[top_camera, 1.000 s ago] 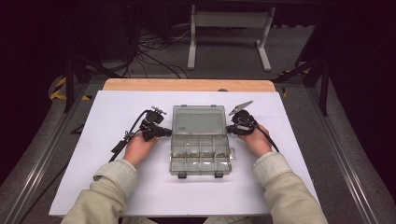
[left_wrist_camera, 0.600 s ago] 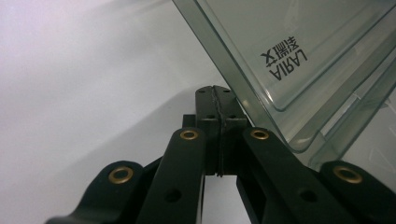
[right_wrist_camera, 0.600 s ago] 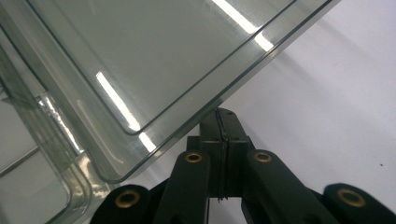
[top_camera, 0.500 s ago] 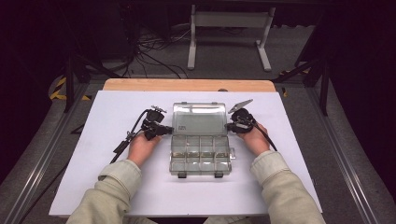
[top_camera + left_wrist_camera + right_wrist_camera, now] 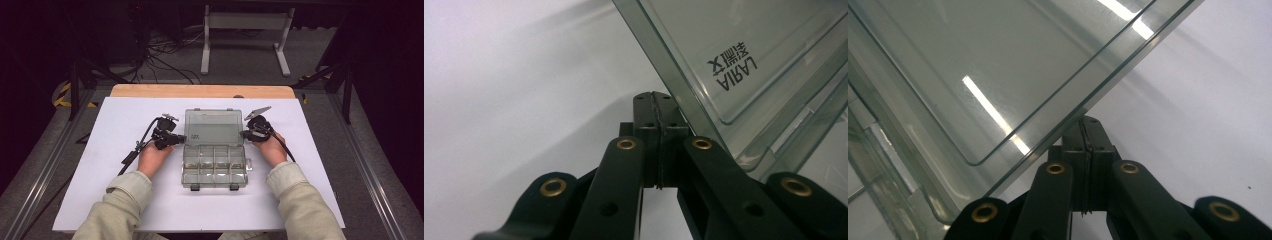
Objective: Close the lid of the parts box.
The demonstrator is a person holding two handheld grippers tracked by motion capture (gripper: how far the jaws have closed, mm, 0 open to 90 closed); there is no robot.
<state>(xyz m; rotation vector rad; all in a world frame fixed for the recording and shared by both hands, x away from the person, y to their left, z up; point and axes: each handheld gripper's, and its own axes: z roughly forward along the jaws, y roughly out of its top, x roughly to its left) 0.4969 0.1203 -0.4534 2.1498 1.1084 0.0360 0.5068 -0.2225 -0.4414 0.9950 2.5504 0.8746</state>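
Note:
A clear plastic compartment box (image 5: 214, 170) lies open at the middle of the white table (image 5: 125, 200). Its lid (image 5: 214, 127) is swung back behind the tray. My left gripper (image 5: 181, 138) is shut with nothing between its jaws, its tip against the lid's left edge. In the left gripper view the shut tip (image 5: 654, 100) sits just beside the lid (image 5: 744, 60), which bears printed lettering. My right gripper (image 5: 243, 133) is also shut and empty at the lid's right edge. In the right gripper view its tip (image 5: 1085, 125) touches the underside of the lid's rim (image 5: 998, 65).
The tray's front row holds several compartments with small items I cannot make out. A black cable (image 5: 132, 152) trails left from the left gripper. A wooden strip (image 5: 200, 91) borders the table's far edge; beyond stand a white metal frame (image 5: 245, 30) and floor cables.

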